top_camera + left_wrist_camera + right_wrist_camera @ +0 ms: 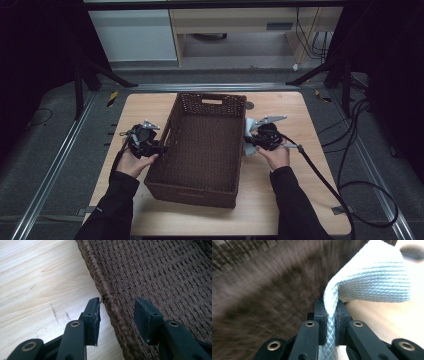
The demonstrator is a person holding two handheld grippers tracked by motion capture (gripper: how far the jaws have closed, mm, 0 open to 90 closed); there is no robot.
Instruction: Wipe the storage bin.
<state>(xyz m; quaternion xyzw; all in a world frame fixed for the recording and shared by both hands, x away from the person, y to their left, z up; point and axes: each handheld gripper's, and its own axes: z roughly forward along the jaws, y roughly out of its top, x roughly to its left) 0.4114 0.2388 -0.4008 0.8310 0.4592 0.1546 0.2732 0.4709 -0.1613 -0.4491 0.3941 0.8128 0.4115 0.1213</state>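
A dark brown woven basket [212, 95] stands in the middle of the light wooden table [285, 200]. At the basket's left wall, my left gripper [162, 148] is open. In the left gripper view its jaws [117, 302] straddle the basket rim [110, 296], one outside and one inside, and neither pad presses on it. By the basket's right wall, my right gripper [248, 141] is shut on a pale blue-white woven cloth [248, 126]. In the right gripper view the cloth [374, 282] is pinched in a fold between the pads [331, 303] and hangs next to the blurred basket wall [262, 290].
The basket's inside looks bare, with a handle slot in its far wall [212, 101]. A cable [325, 180] trails from the right gripper across the table's right side. Black stand legs [100, 75] and floor cables [360, 130] flank the table.
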